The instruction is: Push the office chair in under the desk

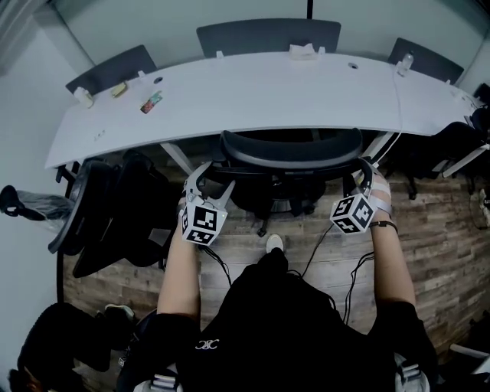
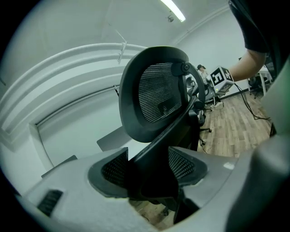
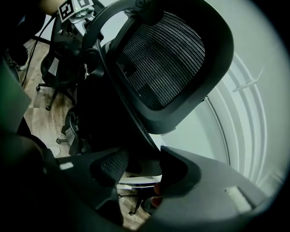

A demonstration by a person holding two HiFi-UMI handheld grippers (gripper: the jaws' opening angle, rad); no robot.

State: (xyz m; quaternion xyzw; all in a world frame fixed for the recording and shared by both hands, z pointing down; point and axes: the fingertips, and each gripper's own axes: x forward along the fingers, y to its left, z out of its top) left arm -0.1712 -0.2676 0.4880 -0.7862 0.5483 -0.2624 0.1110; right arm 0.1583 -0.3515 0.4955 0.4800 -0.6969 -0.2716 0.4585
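I note the office chair (image 1: pixel 291 149) against the desk's (image 1: pixel 268 96) near edge, left gripper (image 1: pixel 210 181) and right gripper (image 1: pixel 366 173) flanking its back.

Even, cool overhead light, with a ceiling strip lamp (image 2: pixel 172 10) in the left gripper view; the white desk (image 1: pixel 253 92) is bright, no hard glare. Both gripper views show heavy fisheye, black vignetted corners and a soft foreground. The right gripper view is dim and the office chair (image 3: pixel 158 59) is nearly black.

The office chair (image 2: pixel 158 95) at mid-frame has a black woven mesh back in a smooth, matt plastic frame. In the head view, the desk (image 1: pixel 268 92) top is smooth white with a dull sheen. The floor (image 1: pixel 436 237) at right is matt, grainy wood plank.
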